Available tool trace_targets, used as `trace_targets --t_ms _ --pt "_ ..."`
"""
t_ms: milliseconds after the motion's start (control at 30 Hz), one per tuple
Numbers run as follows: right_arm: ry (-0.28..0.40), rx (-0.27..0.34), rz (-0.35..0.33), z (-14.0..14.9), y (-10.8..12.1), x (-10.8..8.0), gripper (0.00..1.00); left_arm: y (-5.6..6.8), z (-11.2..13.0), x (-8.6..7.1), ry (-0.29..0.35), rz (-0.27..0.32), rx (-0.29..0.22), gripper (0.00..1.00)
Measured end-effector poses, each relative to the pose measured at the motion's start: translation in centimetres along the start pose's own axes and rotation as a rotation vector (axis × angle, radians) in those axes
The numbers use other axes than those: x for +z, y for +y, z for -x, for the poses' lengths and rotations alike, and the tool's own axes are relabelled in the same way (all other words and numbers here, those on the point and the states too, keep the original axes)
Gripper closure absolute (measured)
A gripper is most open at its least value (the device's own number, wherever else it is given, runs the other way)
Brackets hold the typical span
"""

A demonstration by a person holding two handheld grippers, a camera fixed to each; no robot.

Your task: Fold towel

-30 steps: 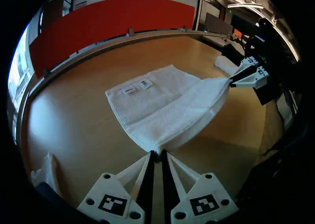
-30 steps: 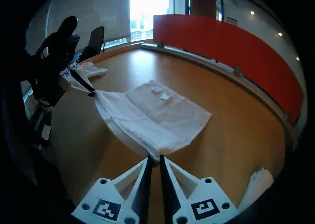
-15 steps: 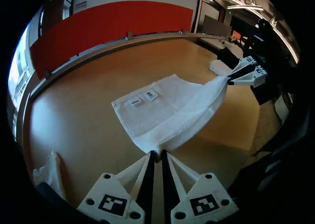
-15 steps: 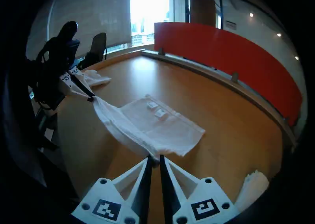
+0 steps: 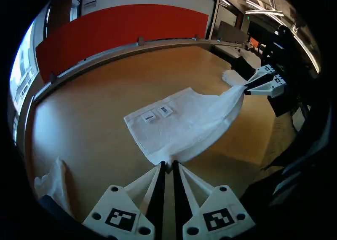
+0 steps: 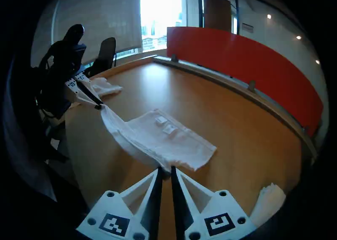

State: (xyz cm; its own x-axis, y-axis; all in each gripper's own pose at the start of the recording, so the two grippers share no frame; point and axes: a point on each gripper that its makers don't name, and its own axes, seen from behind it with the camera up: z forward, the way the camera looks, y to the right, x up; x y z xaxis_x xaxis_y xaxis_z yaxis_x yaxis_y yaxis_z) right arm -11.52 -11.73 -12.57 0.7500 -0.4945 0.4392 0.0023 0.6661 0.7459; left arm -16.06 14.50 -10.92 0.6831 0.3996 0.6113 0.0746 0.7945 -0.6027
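The towel (image 5: 181, 122) lies partly on the wooden table (image 5: 84, 113), white, with two small tags (image 5: 156, 113) facing up on its flat part. Its near edge is lifted off the wood and sags in a band between the two grippers. The left gripper (image 5: 168, 166) has its fingers drawn together on one corner of that edge. The right gripper (image 6: 165, 170) is likewise pinched on the other corner.

A second ago more of the towel rested flat and spread wider. Now the flat patch is smaller, the raised band is narrower and hangs more steeply, and the tags sit nearer to both cameras. The grippers hold the same corners as before.

In the left gripper view the right gripper (image 5: 248, 86) shows farther off, with the towel running straight into its tips. In the right gripper view the left gripper (image 6: 97, 105) shows the same way.

Each pinched corner is hidden between the fingertips. The print on the tags is too small to make out. The person behind the far gripper is only a dark shape in both views.

A crumpled white cloth (image 5: 52, 183) lies near the table edge, partly cut off. Another cloth (image 5: 231, 76) lies just behind the right gripper. A red partition (image 5: 118, 25) runs along the table's far side. Dark chairs (image 6: 105, 46) stand before a bright window (image 6: 160, 12).
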Motion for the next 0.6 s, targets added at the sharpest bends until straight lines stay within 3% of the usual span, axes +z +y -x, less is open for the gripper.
trace_targets --t_ms 367,600 --pt "-0.008 -0.014 -0.01 -0.3 -0.6 -0.8 0.86 0.6 -0.1 -1.1 0.003 0.009 -0.008 0.87" --pt "-0.022 -0.014 -0.014 0.2 -0.6 -0.6 0.86 0.5 -0.3 -0.9 0.001 0.005 -0.01 0.87"
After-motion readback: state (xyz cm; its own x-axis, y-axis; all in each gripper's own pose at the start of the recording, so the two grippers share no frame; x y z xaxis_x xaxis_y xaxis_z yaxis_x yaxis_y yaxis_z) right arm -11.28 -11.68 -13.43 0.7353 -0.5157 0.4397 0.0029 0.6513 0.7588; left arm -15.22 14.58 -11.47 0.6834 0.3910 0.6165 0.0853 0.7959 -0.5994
